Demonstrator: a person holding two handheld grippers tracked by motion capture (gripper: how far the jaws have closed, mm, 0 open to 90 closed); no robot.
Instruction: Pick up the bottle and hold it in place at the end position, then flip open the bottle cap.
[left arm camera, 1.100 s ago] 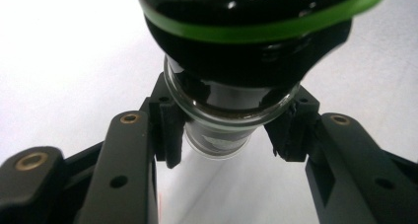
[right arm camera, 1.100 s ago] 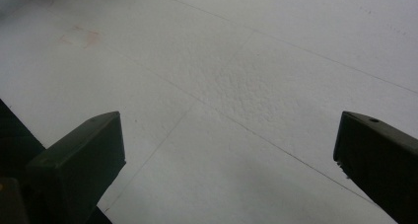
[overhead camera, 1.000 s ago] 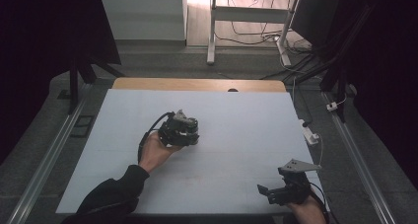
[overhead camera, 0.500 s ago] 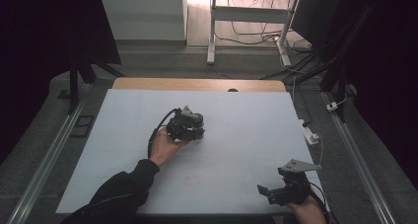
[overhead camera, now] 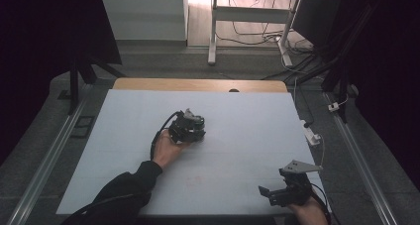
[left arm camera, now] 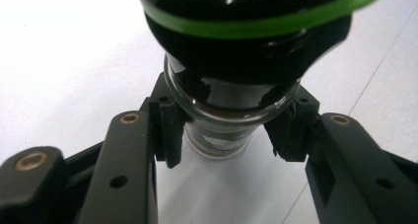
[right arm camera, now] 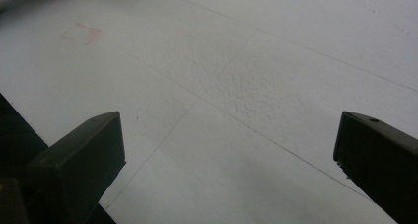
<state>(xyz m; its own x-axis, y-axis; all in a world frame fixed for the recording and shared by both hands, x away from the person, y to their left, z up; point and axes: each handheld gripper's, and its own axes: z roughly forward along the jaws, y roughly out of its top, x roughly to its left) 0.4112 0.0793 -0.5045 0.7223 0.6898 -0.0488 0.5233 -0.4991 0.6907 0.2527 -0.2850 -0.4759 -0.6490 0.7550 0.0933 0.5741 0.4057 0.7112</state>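
- Left gripper view: a small glass jar [left arm camera: 219,130] with dark contents and a dark cap ringed by a green band [left arm camera: 261,24] stands upright on the white table [left arm camera: 64,51].
- Its long axis runs straight up between the jaws, so any lift turns on that vertical neck.
- Pads [left arm camera: 170,130] of the left gripper [left arm camera: 229,132] sit on either side of the neck, apparently clamped on the glass.
- Seen from the high view, the left gripper [overhead camera: 188,127] is at the table [overhead camera: 257,116] centre, so the left hand [overhead camera: 167,150] is far nearer the jar.
- The right gripper [overhead camera: 281,193] waits at the table's near right corner, well apart from the jar, jaws spread wide over bare surface, holding nothing.
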